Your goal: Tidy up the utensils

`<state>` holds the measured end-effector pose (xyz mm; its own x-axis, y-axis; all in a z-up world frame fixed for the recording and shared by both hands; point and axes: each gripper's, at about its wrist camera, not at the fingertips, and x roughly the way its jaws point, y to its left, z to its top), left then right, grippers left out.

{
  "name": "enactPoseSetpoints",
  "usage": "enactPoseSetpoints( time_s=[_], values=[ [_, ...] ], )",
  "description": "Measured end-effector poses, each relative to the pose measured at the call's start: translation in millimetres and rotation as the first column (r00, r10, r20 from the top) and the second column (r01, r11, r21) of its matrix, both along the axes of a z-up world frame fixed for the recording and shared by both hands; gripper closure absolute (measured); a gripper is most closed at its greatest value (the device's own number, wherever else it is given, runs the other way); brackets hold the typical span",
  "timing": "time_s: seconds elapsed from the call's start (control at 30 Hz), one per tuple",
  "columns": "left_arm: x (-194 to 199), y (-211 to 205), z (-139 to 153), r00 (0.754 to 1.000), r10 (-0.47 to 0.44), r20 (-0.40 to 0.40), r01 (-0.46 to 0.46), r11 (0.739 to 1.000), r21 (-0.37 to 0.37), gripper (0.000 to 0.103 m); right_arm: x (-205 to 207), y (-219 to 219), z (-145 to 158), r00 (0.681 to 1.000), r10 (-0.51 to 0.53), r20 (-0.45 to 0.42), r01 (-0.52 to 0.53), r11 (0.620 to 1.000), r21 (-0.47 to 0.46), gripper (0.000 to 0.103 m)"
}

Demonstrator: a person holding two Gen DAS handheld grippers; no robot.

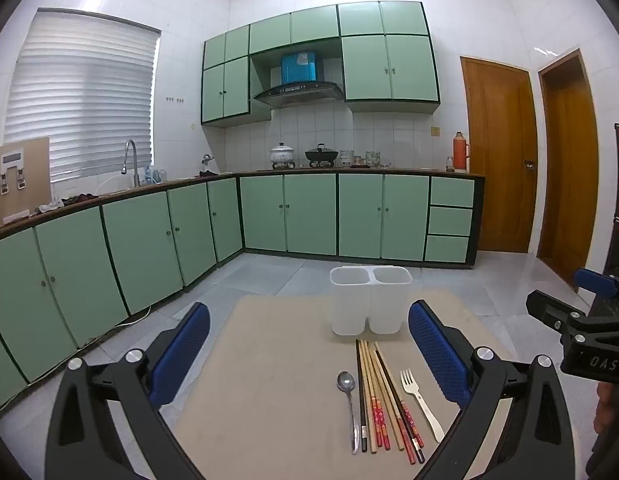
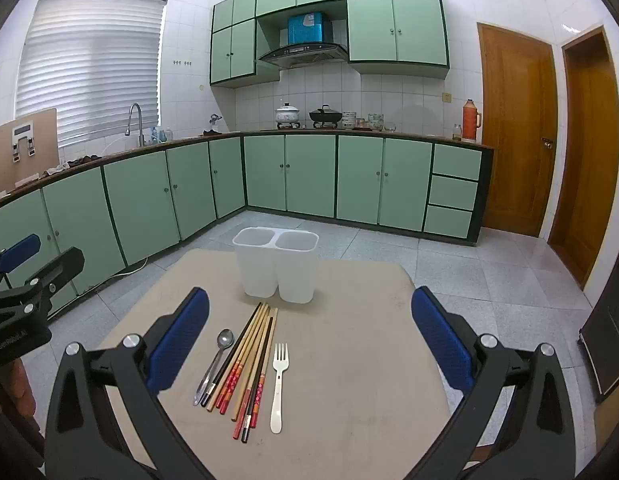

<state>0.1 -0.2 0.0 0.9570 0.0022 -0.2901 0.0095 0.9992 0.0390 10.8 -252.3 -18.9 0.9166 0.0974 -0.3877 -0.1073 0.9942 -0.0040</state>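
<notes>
A white two-compartment utensil holder [image 1: 369,300] [image 2: 275,264] stands upright at the far side of a small beige table [image 1: 269,380] [image 2: 349,340]. In front of it lie a metal spoon [image 1: 348,400] [image 2: 217,356], several chopsticks [image 1: 383,396] [image 2: 249,364] and a white plastic fork [image 1: 419,400] [image 2: 278,380], side by side. My left gripper [image 1: 309,352] is open and empty above the table's near side, left of the utensils. My right gripper [image 2: 309,344] is open and empty above the utensils. Each gripper shows at the edge of the other's view [image 1: 581,320] [image 2: 25,292].
Green kitchen cabinets [image 1: 289,212] run along the left and far walls, with a sink, stove and pots on the counter. Two wooden doors [image 1: 501,152] are at the right. Grey tiled floor [image 2: 449,264] surrounds the table. A dark cabinet [image 2: 613,340] stands at the far right.
</notes>
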Motion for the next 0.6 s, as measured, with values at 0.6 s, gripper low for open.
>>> enactPoseSetpoints(
  time_s=[0.6],
  values=[
    [-1.9, -0.8, 1.0, 1.0, 0.005, 0.006, -0.005, 1.0, -0.003, 0.006, 0.0, -0.7, -0.1, 1.0, -0.001, -0.004, 0.001, 1.0, 0.002, 0.005]
  ],
)
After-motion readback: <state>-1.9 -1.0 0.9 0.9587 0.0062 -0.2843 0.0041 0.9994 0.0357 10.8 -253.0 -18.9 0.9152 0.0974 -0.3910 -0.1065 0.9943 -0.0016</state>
